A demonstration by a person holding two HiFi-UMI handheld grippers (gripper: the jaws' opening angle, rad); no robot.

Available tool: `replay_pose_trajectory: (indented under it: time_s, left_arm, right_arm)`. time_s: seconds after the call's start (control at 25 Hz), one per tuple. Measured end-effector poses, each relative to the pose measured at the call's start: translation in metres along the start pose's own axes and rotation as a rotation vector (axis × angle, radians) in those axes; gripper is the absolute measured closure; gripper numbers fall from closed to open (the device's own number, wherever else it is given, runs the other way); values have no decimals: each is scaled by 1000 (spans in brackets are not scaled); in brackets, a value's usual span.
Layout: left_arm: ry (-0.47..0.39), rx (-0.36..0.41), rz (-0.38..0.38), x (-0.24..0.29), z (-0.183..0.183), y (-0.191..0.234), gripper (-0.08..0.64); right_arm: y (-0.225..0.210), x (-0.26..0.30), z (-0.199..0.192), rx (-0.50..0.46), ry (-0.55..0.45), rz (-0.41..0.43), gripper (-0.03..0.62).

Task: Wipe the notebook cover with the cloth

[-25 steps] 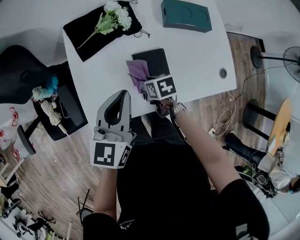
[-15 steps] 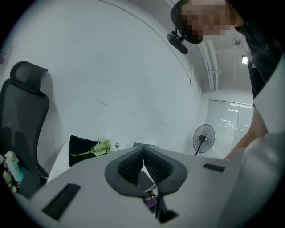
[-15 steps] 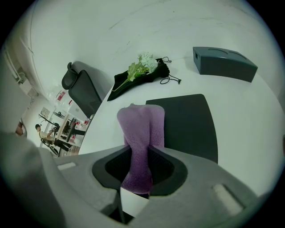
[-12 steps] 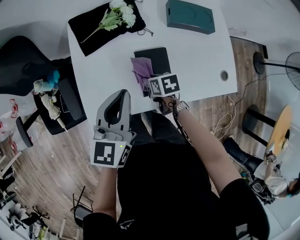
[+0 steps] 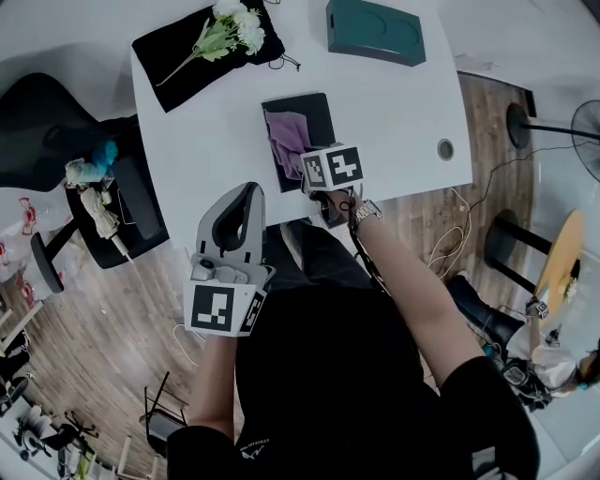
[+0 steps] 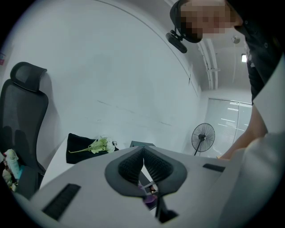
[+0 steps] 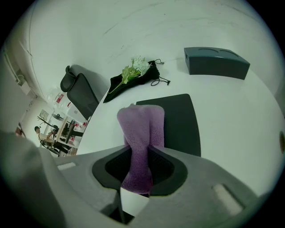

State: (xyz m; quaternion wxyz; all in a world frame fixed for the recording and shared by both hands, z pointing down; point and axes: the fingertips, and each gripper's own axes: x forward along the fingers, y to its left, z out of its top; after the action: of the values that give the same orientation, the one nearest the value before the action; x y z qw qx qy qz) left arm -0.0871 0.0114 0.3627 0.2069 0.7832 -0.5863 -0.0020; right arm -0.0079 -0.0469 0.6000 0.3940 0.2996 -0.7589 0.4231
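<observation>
Nearest the person, the left claw [image 5: 246, 192] hangs off the edge of the white surface [image 5: 403, 122], its jaws pressed together on nothing. Just ahead, the right claw [image 7: 140, 165] pinches the purple cloth [image 7: 141, 127], which lies on the black notebook [image 7: 179, 118]. Farther back sit a teal box [image 5: 373, 30] and flowers [image 5: 230, 28] on a black pouch [image 5: 178, 58].

Head view looks steeply down on the notebook [image 5: 322, 120]; right gripper view shares it closely, left gripper view faces it from farther back.
</observation>
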Motion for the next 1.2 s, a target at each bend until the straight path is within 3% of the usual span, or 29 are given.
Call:
replay_pose_trajectory:
  time_s: [0.68, 1.2]
  left_arm:
    - [5, 7, -3, 11, -10, -30, 554]
    - [-7, 4, 37, 22, -17, -48, 554]
  right_arm:
    - [-30, -17, -4, 8, -21, -12, 495]
    - [-51, -26, -5, 0, -23, 1, 495]
